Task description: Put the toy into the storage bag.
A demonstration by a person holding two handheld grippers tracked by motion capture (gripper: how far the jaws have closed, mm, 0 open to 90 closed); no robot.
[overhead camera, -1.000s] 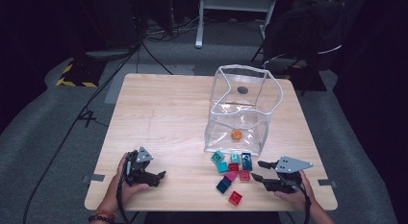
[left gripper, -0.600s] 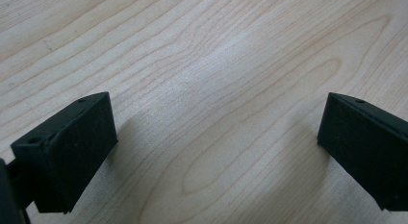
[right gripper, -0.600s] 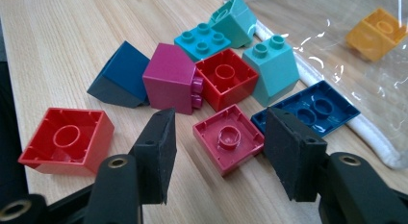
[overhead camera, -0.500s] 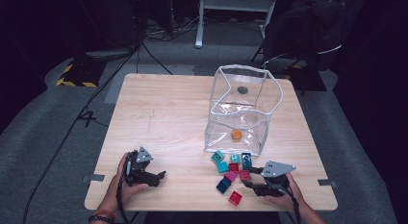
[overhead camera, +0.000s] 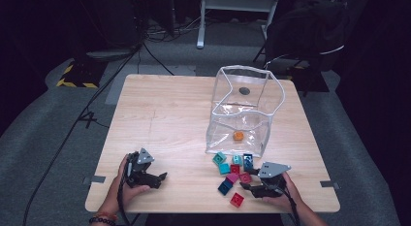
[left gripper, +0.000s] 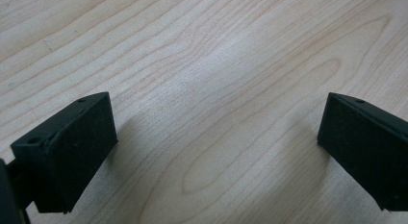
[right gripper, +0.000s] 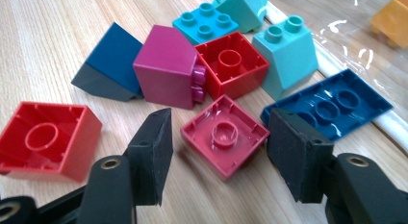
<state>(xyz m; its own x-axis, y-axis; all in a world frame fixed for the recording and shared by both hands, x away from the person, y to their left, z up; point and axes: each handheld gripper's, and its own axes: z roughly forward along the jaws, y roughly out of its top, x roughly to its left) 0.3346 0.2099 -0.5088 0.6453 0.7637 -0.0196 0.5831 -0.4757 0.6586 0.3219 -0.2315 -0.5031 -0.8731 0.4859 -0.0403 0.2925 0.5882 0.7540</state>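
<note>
Crimson brick (right gripper: 224, 135), hollow side up near the table's (overhead camera: 160, 114) near edge, lies between the right gripper's (right gripper: 219, 156) jaws, which have just been opening, small gaps each side, while the left gripper (left gripper: 216, 152) gapes over bare wood.

Lab or recording studio, not a home. Bare wooden table (overhead camera: 165, 114) stands alone on grey carpet (overhead camera: 58, 153). Behind the table: black cables (overhead camera: 160, 37) trailing over the floor, a white stand base (overhead camera: 201, 41), dark draped equipment (overhead camera: 300, 37). Left of the table's far corner, yellow-black hazard tape (overhead camera: 72, 75). Surroundings dark.
</note>
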